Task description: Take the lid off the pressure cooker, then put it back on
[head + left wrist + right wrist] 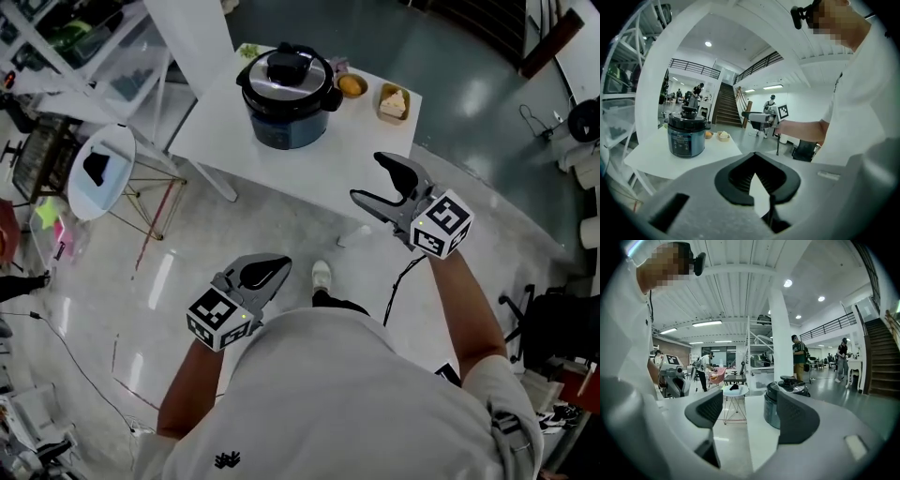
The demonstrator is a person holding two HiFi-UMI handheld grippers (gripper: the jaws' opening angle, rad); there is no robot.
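Pressure cooker [286, 117], lid [286, 67] on, near the white table's [234, 141] far edge, well apart from both tongs: right gripper [367, 176] gaping empty, apparently readied for the lid; left gripper [281, 265] closed, idle.

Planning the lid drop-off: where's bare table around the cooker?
Bare: the wide strip of table between the cooker and the near edge. Crowded: the far right corner, where a bowl and a dish sit beside the cooker.
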